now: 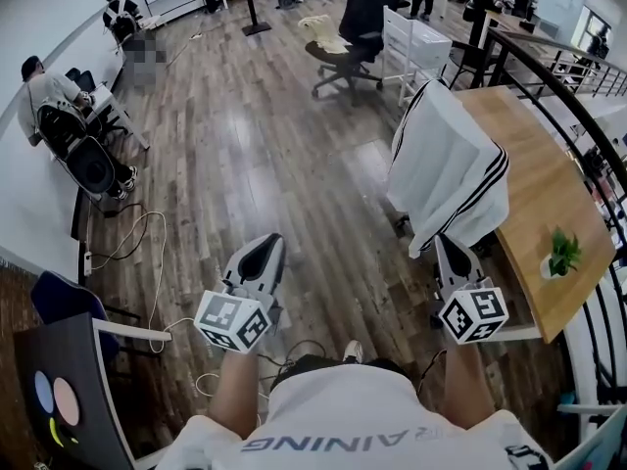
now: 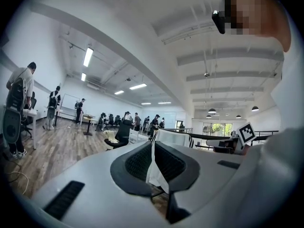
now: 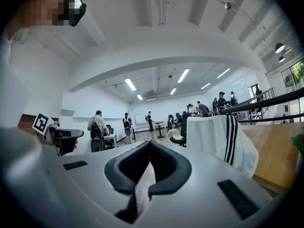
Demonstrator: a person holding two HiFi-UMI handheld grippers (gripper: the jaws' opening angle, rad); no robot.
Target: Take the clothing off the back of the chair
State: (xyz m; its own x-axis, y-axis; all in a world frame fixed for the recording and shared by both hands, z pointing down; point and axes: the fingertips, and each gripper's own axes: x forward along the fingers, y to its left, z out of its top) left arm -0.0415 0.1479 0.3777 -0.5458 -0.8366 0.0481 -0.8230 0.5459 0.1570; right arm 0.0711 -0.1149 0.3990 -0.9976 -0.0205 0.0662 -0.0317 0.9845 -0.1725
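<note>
The white, black-striped clothing (image 1: 446,169) is hanging over the back of the chair (image 1: 401,225), just beside the wooden desk (image 1: 534,179), with nothing touching it. A person is pointing 2 tools at it: the left hand-held gripper (image 1: 265,251) and the right hand-held gripper (image 1: 449,255), both with jaws pressed together and gripping nothing.

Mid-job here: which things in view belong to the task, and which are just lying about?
Job: striped garment, chair under it, left gripper, right gripper, both shut and empty.
Lying about: plant, table, floor cables, far office chair.
</note>
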